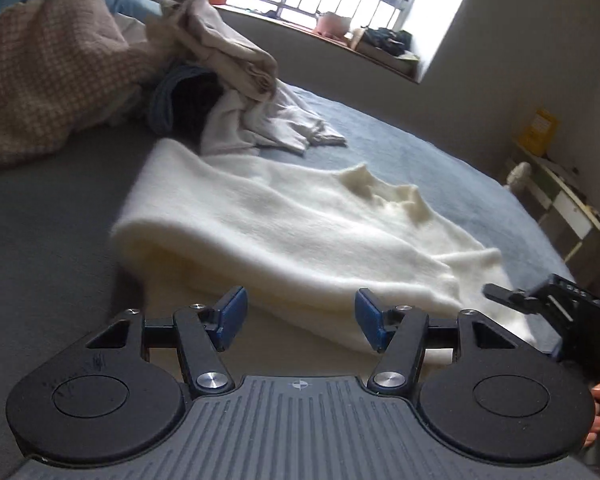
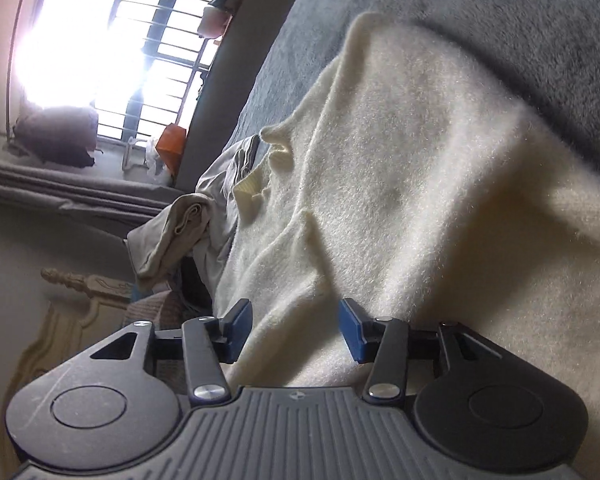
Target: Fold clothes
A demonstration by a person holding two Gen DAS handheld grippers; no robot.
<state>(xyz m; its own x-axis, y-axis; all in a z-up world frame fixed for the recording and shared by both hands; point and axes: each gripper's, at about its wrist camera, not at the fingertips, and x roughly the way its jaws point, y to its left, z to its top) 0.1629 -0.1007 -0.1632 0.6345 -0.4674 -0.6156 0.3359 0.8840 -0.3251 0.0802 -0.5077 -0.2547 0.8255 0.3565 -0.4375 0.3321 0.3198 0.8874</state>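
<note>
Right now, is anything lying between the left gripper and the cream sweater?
Nothing visible does. The left gripper, jaws open and empty, faces the cream sweater directly; the folded edge lies just ahead. The clothes pile sits behind the sweater.

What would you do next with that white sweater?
Probably close both grippers on the sweater's near edge and fold it again. It lies on the bed, seemingly folded once. Left gripper and right gripper stand open, gripping nothing, cloth just ahead of them.
</note>
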